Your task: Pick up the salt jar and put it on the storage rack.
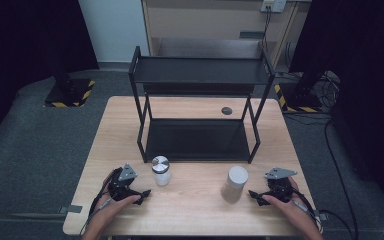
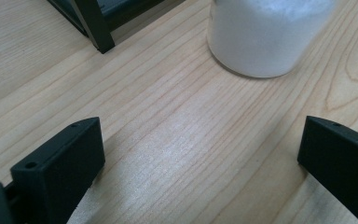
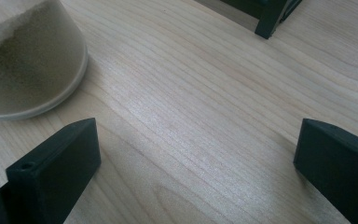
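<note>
A small glass jar with a silver lid [image 1: 161, 170] stands on the wooden table [image 1: 195, 210] just in front of the black two-tier rack [image 1: 198, 102]. Its white contents fill the jar's base [image 2: 261, 35] in the left gripper view. A taller jar with a white lid [image 1: 235, 183], filled with beige powder [image 3: 25, 65], stands to its right. My left gripper [image 1: 141, 195] rests on the table left of the silver-lidded jar, jaws wide open, nothing between them. My right gripper [image 1: 256, 196] lies right of the beige jar, also open and holding nothing.
The rack has an upper shelf [image 1: 200, 70] and a lower shelf [image 1: 196, 139], both bare. One rack foot [image 2: 98, 35] is near the left gripper, another [image 3: 268, 23] near the right. A round grommet [image 1: 226, 110] sits at the table's back.
</note>
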Tool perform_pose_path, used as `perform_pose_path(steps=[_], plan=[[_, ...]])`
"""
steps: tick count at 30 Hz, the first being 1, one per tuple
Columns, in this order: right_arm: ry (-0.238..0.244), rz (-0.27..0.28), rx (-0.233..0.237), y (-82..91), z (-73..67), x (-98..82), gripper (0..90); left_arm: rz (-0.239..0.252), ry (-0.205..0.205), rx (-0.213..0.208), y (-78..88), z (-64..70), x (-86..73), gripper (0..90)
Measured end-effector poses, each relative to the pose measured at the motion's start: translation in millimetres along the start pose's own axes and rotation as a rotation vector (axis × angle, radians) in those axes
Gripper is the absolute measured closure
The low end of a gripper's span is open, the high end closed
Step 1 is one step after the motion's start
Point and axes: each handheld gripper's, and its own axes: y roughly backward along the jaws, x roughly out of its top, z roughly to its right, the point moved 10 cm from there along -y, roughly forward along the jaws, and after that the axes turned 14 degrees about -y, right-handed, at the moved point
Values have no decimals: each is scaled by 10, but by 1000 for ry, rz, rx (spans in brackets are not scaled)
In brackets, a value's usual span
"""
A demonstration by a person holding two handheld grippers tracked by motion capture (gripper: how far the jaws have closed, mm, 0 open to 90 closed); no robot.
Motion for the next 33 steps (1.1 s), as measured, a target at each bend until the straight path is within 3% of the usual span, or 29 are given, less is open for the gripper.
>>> perform_pose_path(steps=[13,33], plan=[[0,0,0,0,0,0,13,8,-10,8,4,26,29,12],[0,0,0,0,0,0,13,68,-54,22,32,199,319,10]])
